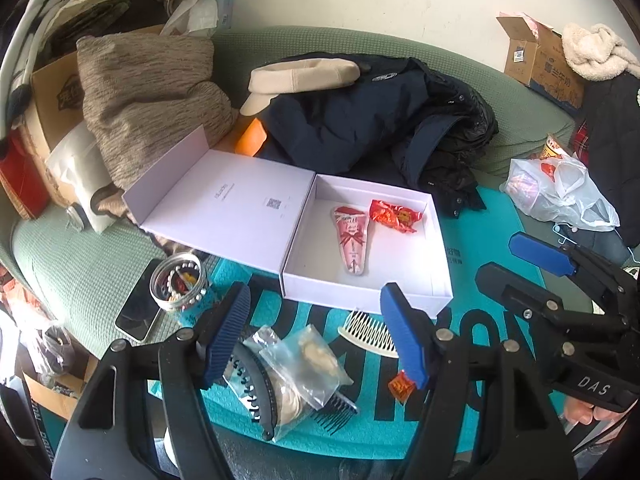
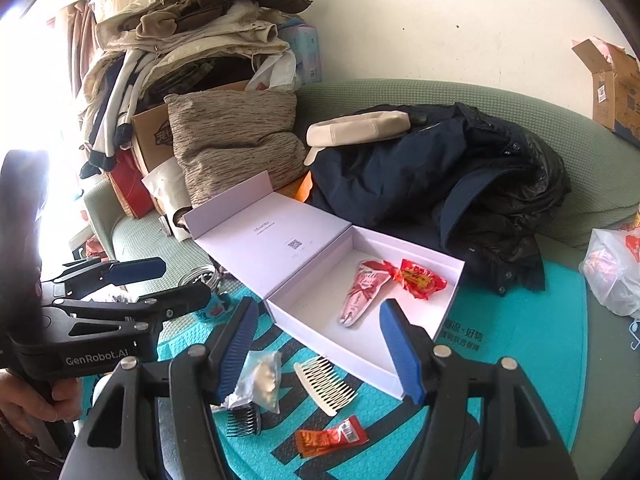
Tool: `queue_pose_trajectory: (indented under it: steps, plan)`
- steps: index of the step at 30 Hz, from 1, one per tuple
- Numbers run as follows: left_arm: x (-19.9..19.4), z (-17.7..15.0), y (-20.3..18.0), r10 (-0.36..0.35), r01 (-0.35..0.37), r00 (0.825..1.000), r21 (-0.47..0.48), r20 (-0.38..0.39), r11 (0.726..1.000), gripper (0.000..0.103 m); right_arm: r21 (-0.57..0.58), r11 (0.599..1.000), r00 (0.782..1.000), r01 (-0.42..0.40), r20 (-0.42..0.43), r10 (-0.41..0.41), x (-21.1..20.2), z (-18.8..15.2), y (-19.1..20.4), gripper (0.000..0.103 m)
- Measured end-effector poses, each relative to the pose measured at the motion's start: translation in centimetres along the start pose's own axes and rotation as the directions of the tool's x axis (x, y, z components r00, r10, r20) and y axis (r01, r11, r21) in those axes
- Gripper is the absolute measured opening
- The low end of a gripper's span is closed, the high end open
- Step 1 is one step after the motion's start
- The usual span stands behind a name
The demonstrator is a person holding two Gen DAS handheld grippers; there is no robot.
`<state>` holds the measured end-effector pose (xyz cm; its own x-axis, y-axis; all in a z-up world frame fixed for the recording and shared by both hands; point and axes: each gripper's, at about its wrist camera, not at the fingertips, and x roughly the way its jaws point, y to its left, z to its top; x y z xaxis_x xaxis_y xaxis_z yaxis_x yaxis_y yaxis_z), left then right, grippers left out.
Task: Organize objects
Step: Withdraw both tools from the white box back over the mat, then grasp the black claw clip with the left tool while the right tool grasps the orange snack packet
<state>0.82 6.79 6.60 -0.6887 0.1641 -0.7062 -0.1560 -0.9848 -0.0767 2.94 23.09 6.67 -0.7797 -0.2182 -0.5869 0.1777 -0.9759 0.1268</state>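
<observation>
My left tool (image 1: 316, 336), marked "GenRobot.AI", and my right tool (image 2: 316, 350), marked "DAS", both gape empty over the teal mat (image 2: 520, 320), where a comb (image 2: 325, 385) and an orange sachet (image 2: 330, 437) lie just before the open white box (image 2: 360, 360) holding two packets.

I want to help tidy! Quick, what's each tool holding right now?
Left tool: open, holding nothing.
Right tool: open, holding nothing.
</observation>
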Motion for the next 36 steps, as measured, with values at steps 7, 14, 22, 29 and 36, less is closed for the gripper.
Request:
queue_pose_trajectory:
  steps: [7, 14, 22, 29, 36]
  plan:
    - [0.5, -2.6, 1.0, -0.004, 0.002, 0.999, -0.039, -0.038, 0.999, 0.066, 0.001, 1.0, 0.999, -0.015, -0.034, 0.015, 0.5, -2.0, 0.5, 0.064]
    - [1.3, -5.0, 1.8, 0.002, -0.007, 0.997, -0.066, -0.077, 0.998, 0.066, 0.01, 0.999, 0.998, -0.032, -0.06, 0.033, 1.3, -4.1, 1.1, 0.064]
    - [2.3, -7.7, 2.9, 0.002, -0.015, 0.993, -0.107, -0.118, 0.994, 0.066, 0.017, 0.999, 0.996, -0.036, -0.083, 0.037, 2.6, -6.2, 1.4, 0.064]
    - [4.0, -9.9, 4.0, -0.004, -0.021, 0.989, -0.161, -0.149, 0.987, 0.066, 0.039, 0.999, 0.992, -0.006, -0.13, 0.011, 4.5, -8.3, 1.2, 0.064]
    - [6.4, -11.3, 5.1, 0.024, -0.058, 0.981, -0.17, -0.195, 0.984, 0.066, 0.101, 0.993, 0.977, 0.055, -0.212, -0.032, 6.4, -10.9, -0.3, 0.064]
